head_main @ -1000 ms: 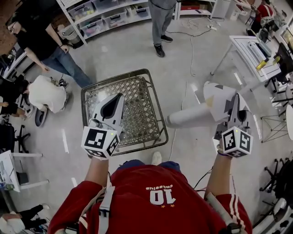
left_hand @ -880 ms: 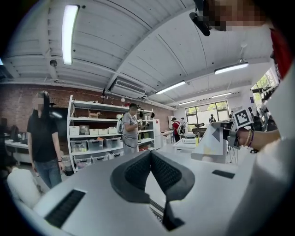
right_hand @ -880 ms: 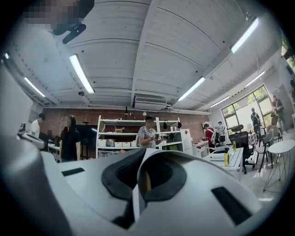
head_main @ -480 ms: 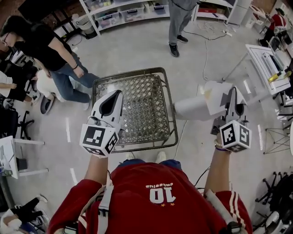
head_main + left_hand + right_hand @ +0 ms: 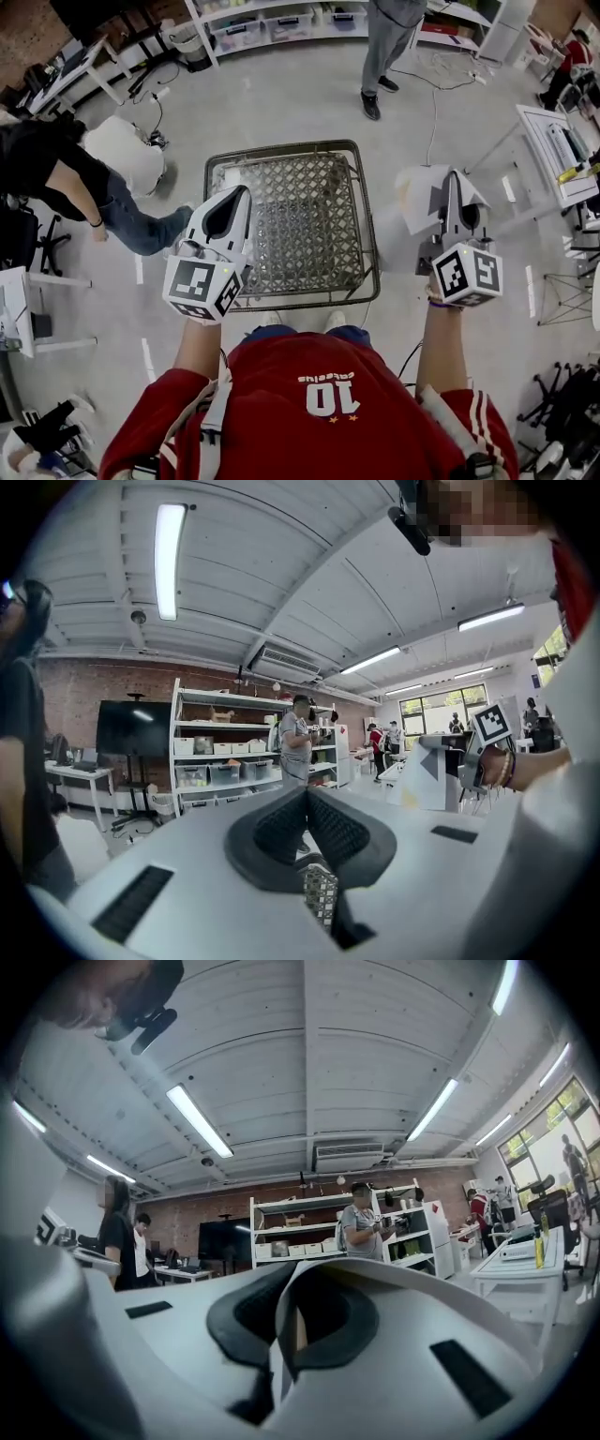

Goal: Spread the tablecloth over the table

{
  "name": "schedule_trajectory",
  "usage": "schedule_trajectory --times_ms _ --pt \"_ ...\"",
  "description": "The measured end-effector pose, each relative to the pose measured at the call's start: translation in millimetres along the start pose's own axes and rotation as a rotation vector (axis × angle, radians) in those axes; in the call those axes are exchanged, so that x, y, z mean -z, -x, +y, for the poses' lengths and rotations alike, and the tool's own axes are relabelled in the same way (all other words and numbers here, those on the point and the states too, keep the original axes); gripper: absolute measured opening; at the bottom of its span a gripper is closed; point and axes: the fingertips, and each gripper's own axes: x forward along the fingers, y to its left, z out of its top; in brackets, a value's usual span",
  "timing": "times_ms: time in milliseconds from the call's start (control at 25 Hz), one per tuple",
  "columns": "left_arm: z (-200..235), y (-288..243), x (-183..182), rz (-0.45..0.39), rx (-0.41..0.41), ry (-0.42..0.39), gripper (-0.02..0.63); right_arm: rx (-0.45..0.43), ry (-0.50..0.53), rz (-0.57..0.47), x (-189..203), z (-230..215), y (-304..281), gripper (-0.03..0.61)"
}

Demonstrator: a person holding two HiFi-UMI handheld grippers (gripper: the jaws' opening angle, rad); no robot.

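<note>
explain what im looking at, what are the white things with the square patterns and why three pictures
A person holds a two-jaw gripper in each hand; the patterned cubes are part of them. The head view looks down from the person's head; the two gripper views look along each gripper's jaws. The left gripper is shut and empty. The right gripper is shut on a folded white tablecloth, held beside the metal lattice table, not yet on it.

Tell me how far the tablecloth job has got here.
Done: the folded tablecloth is picked up, clamped in the right gripper. In hand: it is held beside the table, off its right edge. Left: the lattice top is bare, nothing unfolded or spread; the left gripper is shut and empty.
</note>
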Motion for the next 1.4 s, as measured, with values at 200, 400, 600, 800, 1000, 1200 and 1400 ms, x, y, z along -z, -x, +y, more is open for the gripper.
schedule_trajectory --times_ms 200,400,600,800,1000,1200,1400 --pt "26 16 2 -0.005 -0.022 0.008 0.006 -0.097 -0.022 0.013 11 53 -17 0.014" --pt "62 35 5 -0.011 -0.055 0.013 0.006 -0.165 -0.035 0.024 21 105 -39 0.014" --pt "103 57 9 -0.009 -0.097 0.014 0.006 -0.234 -0.035 0.016 26 159 -61 0.014" --pt "133 74 10 -0.005 -0.129 0.013 0.006 -0.315 -0.021 0.021 32 209 -79 0.014" --pt "168 87 12 -0.001 -0.162 0.011 0.006 -0.398 -0.022 0.043 46 263 -104 0.014" --pt "203 121 17 -0.001 -0.196 0.009 0.006 -0.493 -0.016 0.049 58 338 -111 0.014" --pt "238 146 30 0.015 -0.231 0.018 0.006 -0.575 -0.028 0.058 73 405 -122 0.014"
